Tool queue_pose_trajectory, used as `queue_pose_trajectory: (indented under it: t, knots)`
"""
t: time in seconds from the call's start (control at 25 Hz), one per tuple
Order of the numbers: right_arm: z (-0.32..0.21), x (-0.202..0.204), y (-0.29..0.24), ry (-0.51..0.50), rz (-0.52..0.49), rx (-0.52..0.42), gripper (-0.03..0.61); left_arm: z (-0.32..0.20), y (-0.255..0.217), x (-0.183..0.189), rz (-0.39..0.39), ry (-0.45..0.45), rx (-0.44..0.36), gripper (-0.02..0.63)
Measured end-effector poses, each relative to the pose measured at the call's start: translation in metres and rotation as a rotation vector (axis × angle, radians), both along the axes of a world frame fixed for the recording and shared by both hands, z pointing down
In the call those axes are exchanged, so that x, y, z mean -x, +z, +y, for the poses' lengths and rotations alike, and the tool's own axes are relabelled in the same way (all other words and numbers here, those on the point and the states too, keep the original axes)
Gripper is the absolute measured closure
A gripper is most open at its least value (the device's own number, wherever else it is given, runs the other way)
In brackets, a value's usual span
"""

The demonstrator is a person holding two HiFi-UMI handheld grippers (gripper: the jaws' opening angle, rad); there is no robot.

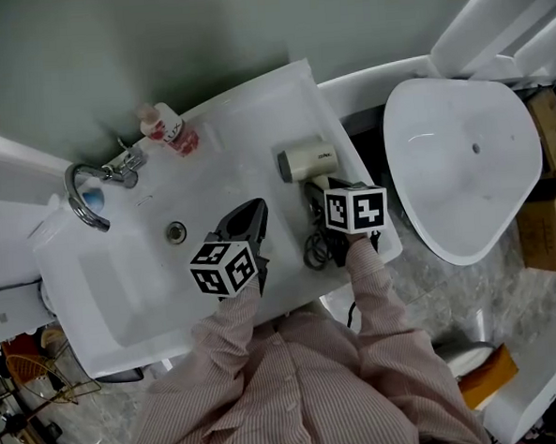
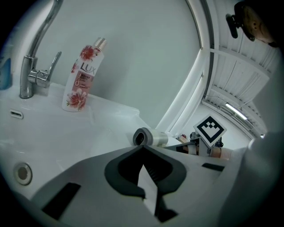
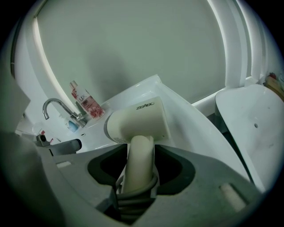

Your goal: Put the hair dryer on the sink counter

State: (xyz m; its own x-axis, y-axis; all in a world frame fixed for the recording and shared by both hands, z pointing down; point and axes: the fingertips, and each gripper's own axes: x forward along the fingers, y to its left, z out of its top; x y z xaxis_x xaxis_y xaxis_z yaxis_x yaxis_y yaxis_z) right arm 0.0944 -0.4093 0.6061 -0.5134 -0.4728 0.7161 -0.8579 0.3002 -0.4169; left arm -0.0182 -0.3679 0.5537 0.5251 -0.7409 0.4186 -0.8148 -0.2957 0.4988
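The cream hair dryer [image 1: 307, 160] lies over the right side of the white sink counter [image 1: 280, 94], barrel pointing left. My right gripper [image 1: 321, 200] is shut on its handle, with the dark cord coiled just below the jaws. In the right gripper view the handle [image 3: 138, 159] runs up between the jaws of that gripper [image 3: 140, 153] to the barrel [image 3: 137, 119]; whether the dryer touches the counter [image 3: 177, 106] I cannot tell. My left gripper [image 1: 249, 209] hovers over the basin, shut on nothing. The left gripper view shows this gripper [image 2: 142, 148] with jaw tips together, the dryer's nozzle [image 2: 148, 137] beyond.
A chrome faucet [image 1: 88, 195] and a pink-flowered Lux bottle [image 1: 169, 129] stand at the back of the sink, with the drain [image 1: 175, 232] in the basin. A white toilet [image 1: 462, 158] sits close on the right. Cardboard boxes [image 1: 550, 181] stand beyond it, a wire basket [image 1: 24, 373] lower left.
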Motion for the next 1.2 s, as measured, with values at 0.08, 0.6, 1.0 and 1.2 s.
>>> queue_pose_trajectory:
  t: [0.08, 0.6, 1.0, 1.2]
  knots:
    - [-0.001, 0.001, -0.003, 0.01, -0.013, -0.012, 0.396, 0.001, -0.002, 0.002, 0.0, -0.001, -0.005, 0.612]
    - [0.011, -0.019, -0.051, 0.065, -0.007, -0.192, 0.413, 0.018, -0.034, -0.002, -0.003, 0.046, -0.103, 0.612]
    - [0.037, -0.021, -0.081, 0.064, -0.028, -0.305, 0.571, 0.04, -0.066, -0.007, -0.004, 0.096, -0.203, 0.612]
    - [0.052, -0.018, -0.096, 0.039, -0.083, -0.361, 0.572, 0.057, -0.084, -0.008, -0.008, 0.11, -0.264, 0.612]
